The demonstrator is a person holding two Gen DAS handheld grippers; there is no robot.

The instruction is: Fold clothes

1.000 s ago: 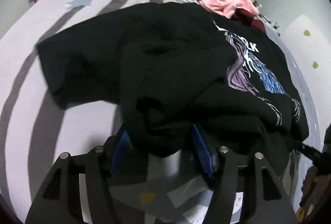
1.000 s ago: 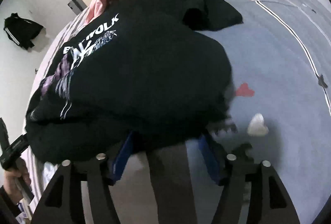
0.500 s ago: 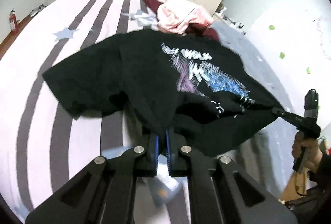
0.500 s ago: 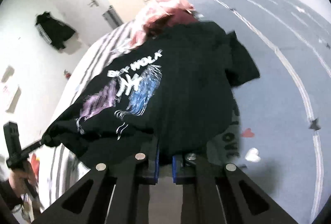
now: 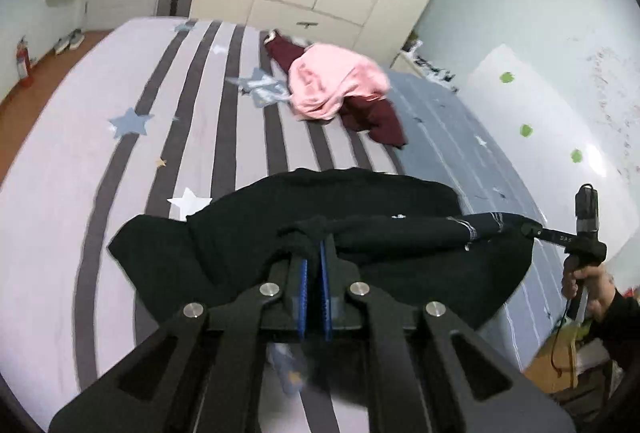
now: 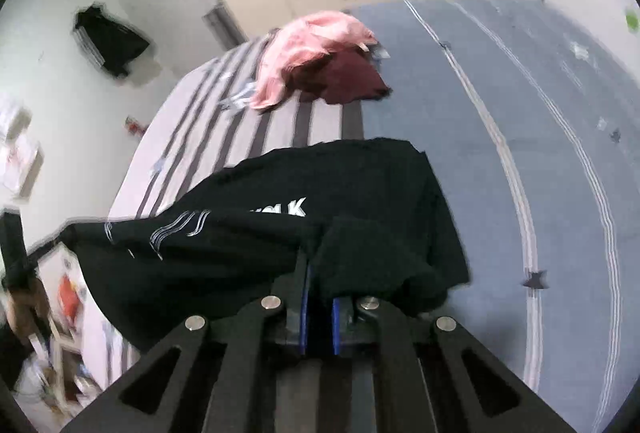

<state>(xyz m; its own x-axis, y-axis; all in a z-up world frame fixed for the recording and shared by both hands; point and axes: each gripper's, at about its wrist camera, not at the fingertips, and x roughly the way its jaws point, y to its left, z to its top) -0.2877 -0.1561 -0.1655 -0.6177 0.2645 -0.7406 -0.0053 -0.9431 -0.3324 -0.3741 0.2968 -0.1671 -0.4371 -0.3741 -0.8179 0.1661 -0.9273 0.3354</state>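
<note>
Two grippers, left gripper (image 5: 313, 257) and right gripper (image 6: 319, 273), each clench the black T-shirt (image 5: 400, 245) taut between them; pink garment (image 5: 332, 85) lies beyond.

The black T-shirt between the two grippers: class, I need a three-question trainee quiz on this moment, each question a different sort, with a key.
1. True or false: the left gripper is shut on the black T-shirt.
2. The pink garment lies on: A) a maroon garment B) the floor C) a chair.
3. Fill in: the right gripper is ____ on the same shirt.

Key: 1 true; 2 A; 3 shut.
</note>
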